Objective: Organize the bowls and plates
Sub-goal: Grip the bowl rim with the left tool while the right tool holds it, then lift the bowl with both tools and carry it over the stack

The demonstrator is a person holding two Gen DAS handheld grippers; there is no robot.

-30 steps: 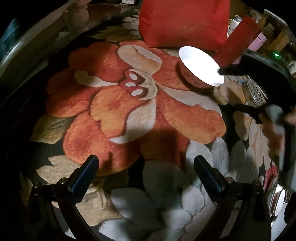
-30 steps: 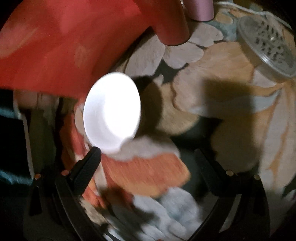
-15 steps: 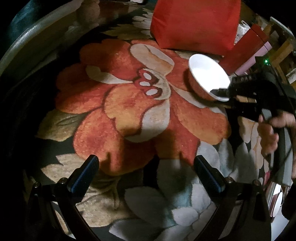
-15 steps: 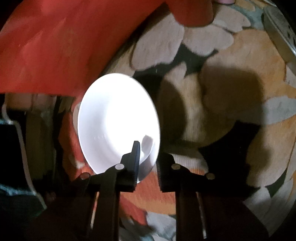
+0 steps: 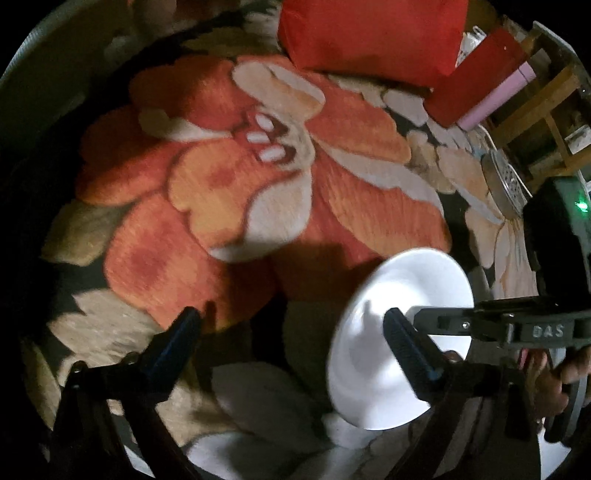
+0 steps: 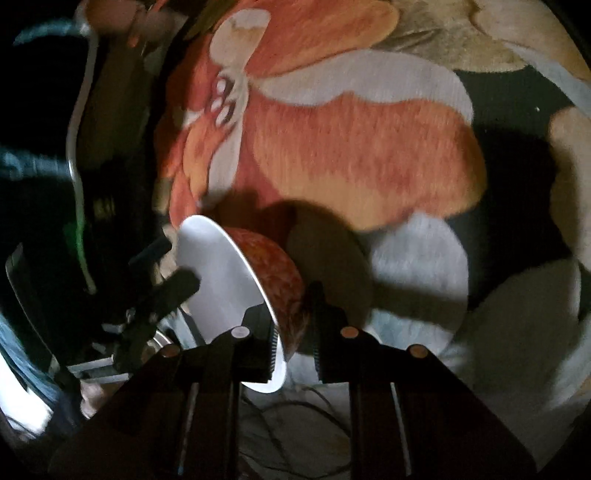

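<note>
A bowl (image 6: 236,280), white inside and mottled red outside, is clamped by its rim in my right gripper (image 6: 293,332), held tilted above the flowered rug (image 6: 332,147). In the left wrist view the same bowl (image 5: 391,325) hangs at the lower right, just behind my left gripper's right finger (image 5: 406,343), with the right gripper (image 5: 480,325) reaching in from the right. My left gripper (image 5: 291,332) is open and empty, low over the rug.
A red cushion (image 5: 369,33) and red and pink boxes (image 5: 480,74) lie at the rug's far edge. A perforated metal lid (image 5: 504,184) lies at the right, near a wooden shelf (image 5: 546,96). Cables lie under the right gripper (image 6: 295,413).
My right gripper closed on the bowl's rim, lifted it off the far side of the rug and carried it near my left gripper. The left gripper stayed open.
</note>
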